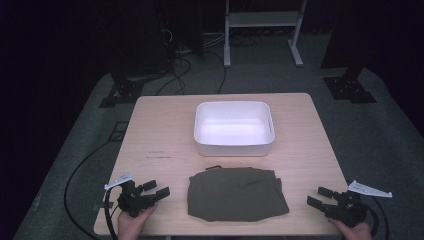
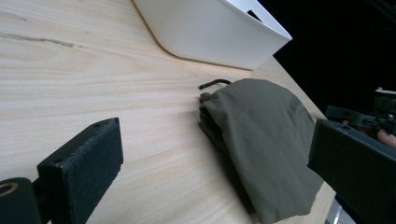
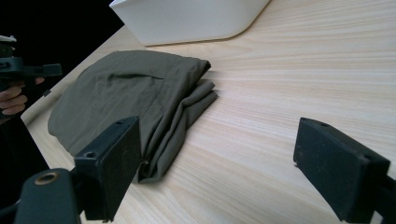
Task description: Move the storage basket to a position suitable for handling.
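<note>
A folded olive-green cloth (image 1: pixel 237 194) lies flat on the table (image 1: pixel 165 135), between the two claws and touched by neither. A short dark cord sticks out at its far corner.

The left claw (image 1: pixel 152 191) rests low at the near edge of the table, held in a hand (image 1: pixel 131 224) that comes up from below, its jaws pointing across toward the cloth. The jaws stand apart with nothing between them; in the left gripper view (image 2: pixel 205 163) the cloth lies just ahead of them, nearer the right jaw. The right claw (image 1: pixel 319 196) sits at the opposite near corner, likewise held low by a hand (image 1: pixel 356 231), aimed back at the cloth, jaws released and empty. In the right gripper view (image 3: pixel 215 163) the folded edge of the cloth lies just beyond the left jaw, with bare wood ahead of the right one.

Beyond the cloth, farther from both claws, stands a white tub (image 1: pixel 234 145) with handle slots, empty inside and close to the cloth's far edge.

Bare table runs between each claw and the cloth, and on both sides of the tub.
</note>
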A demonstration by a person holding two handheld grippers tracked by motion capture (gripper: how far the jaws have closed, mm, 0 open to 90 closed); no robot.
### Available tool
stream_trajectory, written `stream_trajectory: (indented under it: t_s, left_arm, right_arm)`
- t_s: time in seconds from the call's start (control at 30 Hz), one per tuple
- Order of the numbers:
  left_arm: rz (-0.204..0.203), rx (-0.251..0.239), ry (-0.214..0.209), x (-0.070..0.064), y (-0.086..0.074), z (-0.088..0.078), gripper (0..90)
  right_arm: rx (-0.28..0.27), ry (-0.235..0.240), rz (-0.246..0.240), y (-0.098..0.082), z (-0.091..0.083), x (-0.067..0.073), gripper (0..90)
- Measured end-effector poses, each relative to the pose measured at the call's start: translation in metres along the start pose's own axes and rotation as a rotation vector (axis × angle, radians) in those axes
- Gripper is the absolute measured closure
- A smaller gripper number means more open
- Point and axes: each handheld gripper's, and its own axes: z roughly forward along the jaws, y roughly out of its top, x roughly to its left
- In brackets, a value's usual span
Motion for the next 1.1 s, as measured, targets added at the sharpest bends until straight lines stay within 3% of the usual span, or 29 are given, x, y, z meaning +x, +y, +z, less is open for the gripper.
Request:
stream_trajectory:
  t_s: [0.47, 0.87, 1.1]
  left_arm:
    - [-0.001, 0.018, -0.032, -0.007, -0.002, 0.014, 2.1]
    - [-0.027, 0.075, -0.074, -0.020, -0.009, 0.037, 2.0]
    - [-0.045, 0.130, -0.064, -0.027, -0.015, 0.052, 2.0]
  right_arm:
    - [0.021, 0.010, -0.009, 0.007, 0.014, 0.017, 14.8]
    - [0.116, 0.024, 0.002, 0.013, 0.039, 0.029, 14.9]
    - [0.138, 0.038, 0.011, 0.019, 0.051, 0.035, 14.8]
